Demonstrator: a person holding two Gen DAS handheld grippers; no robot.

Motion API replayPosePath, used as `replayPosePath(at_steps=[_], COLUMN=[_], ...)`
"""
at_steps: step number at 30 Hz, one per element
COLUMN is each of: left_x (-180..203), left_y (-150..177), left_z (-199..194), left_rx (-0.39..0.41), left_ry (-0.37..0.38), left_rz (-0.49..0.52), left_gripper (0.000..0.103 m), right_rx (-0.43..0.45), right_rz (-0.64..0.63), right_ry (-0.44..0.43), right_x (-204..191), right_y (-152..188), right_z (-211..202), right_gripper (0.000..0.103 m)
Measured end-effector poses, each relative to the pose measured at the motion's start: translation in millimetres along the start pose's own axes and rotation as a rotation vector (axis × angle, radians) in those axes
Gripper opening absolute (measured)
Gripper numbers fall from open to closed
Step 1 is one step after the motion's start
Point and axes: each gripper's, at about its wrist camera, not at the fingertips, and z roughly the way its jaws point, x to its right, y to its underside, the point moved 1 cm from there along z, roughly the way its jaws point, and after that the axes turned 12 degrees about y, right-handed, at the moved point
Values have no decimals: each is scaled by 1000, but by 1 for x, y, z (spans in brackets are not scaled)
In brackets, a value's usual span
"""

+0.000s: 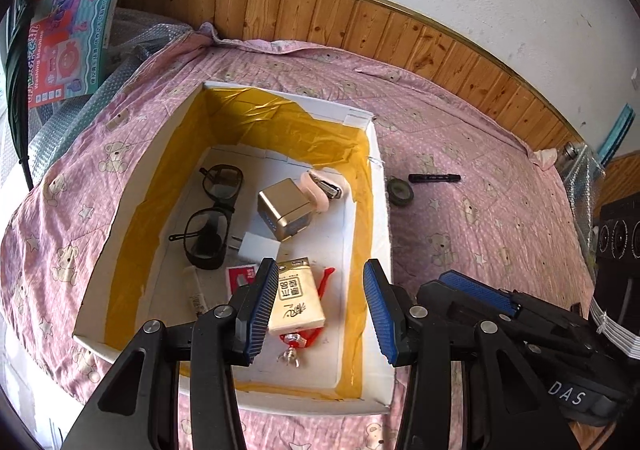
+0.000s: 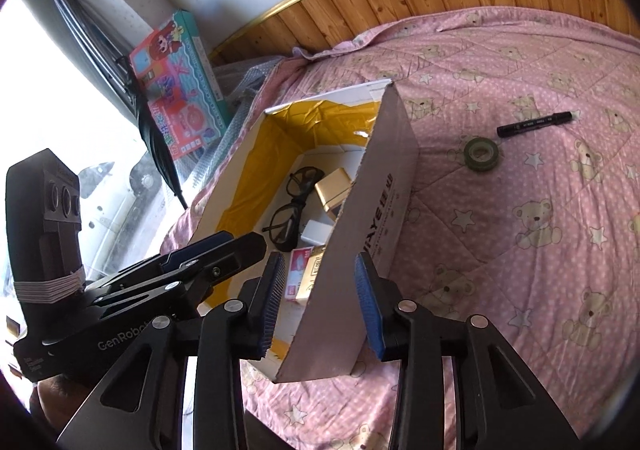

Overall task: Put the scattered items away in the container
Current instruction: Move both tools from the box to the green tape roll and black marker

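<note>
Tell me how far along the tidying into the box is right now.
Mostly done: the white cardboard box with yellow lining already holds black glasses, a gold cube and a beige tissue pack. Nothing is in hand; the left gripper and right gripper are open. Left on the pink quilt: a green tape roll and a black marker.

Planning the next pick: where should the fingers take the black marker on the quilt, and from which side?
Probably at mid-barrel, coming straight down from above. The black marker lies flat on the quilt, a slim straight cylinder, so fingers should close across its width. It lies apart from the tape roll, leaving room. The right gripper looks nearer.
</note>
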Motion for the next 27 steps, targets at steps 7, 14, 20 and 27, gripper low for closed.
replayPosePath(at_steps=[7, 14, 20, 27], left_x=[46, 84, 100, 105], left_y=[-8, -18, -25, -42], left_z=[20, 51, 83, 128], left_rx=[-28, -62, -96, -129], left_ry=[35, 55, 62, 55], left_rz=[78, 132, 138, 127], left_gripper=[48, 50, 54, 56], right_rx=[21, 28, 27, 15], right_rz=[102, 162, 200, 254], right_ry=[35, 62, 88, 123], right_x=[53, 98, 132, 170], right_y=[-10, -18, -31, -63], right_z=[-10, -11, -5, 15], right_gripper=[41, 41, 41, 45])
